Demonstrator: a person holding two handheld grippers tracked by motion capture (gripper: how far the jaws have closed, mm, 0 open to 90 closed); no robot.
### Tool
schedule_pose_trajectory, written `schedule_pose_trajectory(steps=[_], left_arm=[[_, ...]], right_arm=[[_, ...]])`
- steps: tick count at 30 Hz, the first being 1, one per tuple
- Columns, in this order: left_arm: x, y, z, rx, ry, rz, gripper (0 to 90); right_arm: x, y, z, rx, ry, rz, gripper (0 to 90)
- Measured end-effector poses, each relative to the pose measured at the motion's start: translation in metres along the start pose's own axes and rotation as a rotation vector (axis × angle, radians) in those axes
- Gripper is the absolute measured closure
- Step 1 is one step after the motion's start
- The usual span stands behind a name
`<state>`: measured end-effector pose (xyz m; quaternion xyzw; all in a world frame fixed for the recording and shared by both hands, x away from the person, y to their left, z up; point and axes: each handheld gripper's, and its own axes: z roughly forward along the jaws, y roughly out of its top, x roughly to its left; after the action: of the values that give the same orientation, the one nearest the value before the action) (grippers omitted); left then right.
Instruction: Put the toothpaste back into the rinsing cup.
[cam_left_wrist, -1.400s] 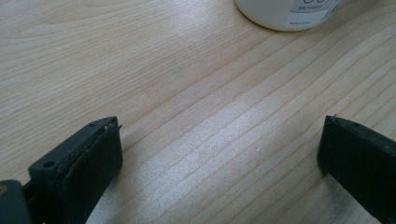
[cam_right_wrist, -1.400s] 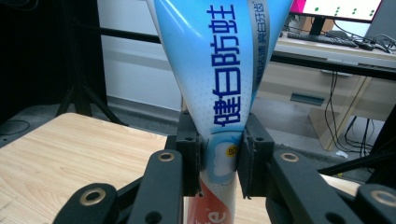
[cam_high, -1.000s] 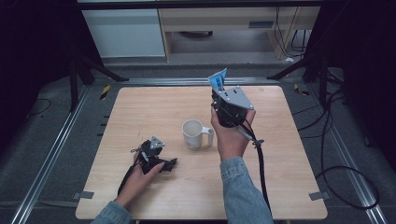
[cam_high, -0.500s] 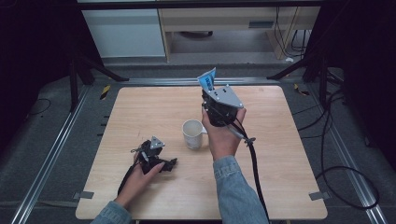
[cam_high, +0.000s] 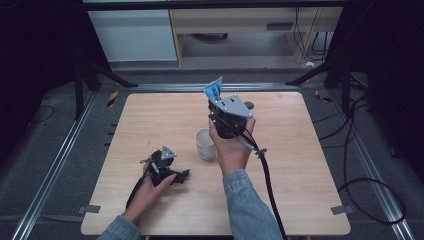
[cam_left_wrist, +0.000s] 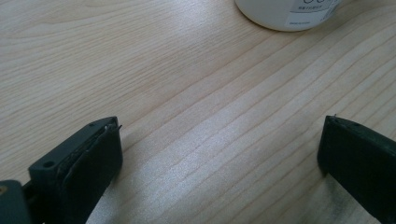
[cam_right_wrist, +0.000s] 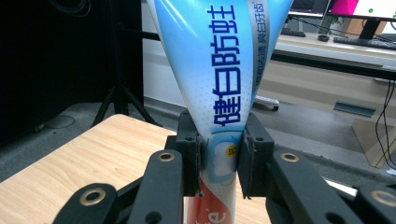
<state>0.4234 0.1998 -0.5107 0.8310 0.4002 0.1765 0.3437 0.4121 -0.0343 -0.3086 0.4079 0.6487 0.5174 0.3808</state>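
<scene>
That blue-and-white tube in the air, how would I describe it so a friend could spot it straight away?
Start at the wooden table, then find the white mug near its middle. Just above and behind the mug, the person's right hand lifts a black tool clamped on the toothpaste tube: blue and white with dark blue lettering, the one thing held off the table.

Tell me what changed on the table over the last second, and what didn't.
The right gripper, clamped on the blue-and-white toothpaste tube, moved left to just behind the white ceramic mug. The mug stayed in place, and the left gripper stayed low on the light wooden table, jaws open.
</scene>
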Motion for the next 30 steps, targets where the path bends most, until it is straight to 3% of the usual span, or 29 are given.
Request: schedule_pose_trajectory(steps=[11,17,30], left_arm=[[0.0,0.0,0.0,0.001,-0.001,0.001,0.0],[0.0,0.0,0.0,0.0,-0.001,0.001,0.0],[0.0,0.0,0.0,-0.001,0.0,0.002,0.0]], right_arm=[[0.009,-0.01,0.011,0.013,0.027,0.014,72.9],[0.019,-0.025,0.022,0.041,0.05,0.023,72.9],[0.022,-0.054,0.04,0.074,0.055,0.075,72.9]])
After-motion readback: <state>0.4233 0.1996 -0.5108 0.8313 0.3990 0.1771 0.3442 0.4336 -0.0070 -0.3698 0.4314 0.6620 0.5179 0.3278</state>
